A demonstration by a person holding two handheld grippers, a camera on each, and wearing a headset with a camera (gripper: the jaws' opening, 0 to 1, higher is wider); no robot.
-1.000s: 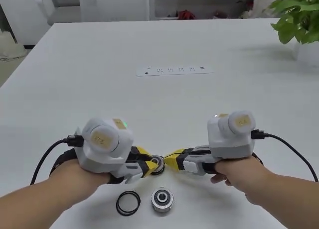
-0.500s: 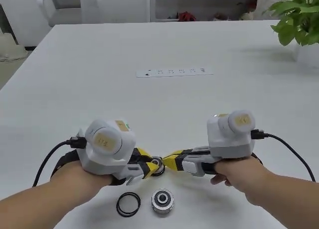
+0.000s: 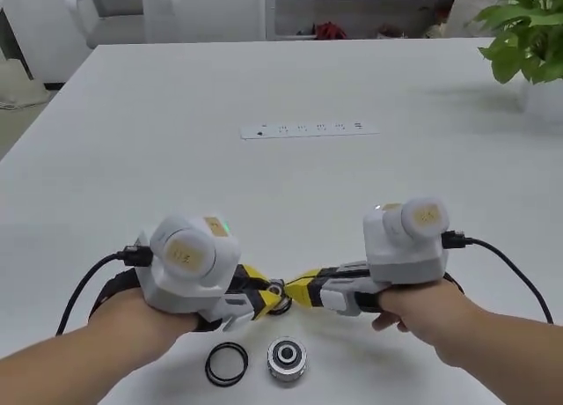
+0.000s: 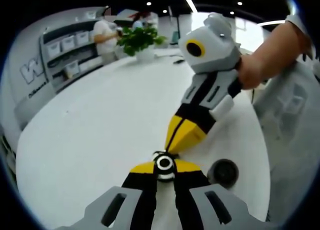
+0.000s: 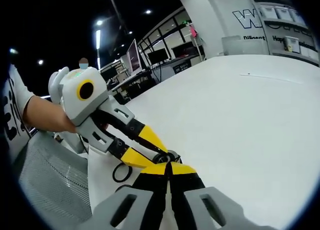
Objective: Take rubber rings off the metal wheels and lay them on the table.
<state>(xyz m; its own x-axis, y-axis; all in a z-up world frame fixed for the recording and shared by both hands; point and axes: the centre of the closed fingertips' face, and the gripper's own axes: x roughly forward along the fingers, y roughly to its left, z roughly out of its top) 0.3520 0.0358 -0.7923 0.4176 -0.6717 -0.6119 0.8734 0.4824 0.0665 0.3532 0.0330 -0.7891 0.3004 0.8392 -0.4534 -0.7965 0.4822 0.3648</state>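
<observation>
While left gripper clamps a wheel, wall lettering (blurred) starts "W".

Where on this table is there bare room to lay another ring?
Free: the wide stretch of table between the power strip and the left claw and right claw, and beyond the strip toward the plant. Crowded: the near edge, where a loose ring and a second wheel lie just beside the held wheel.

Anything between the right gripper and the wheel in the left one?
Nothing visible. The right gripper, jaws shut, meets the wheel clamped in the left gripper; the second wheel and loose ring lie aside.
</observation>
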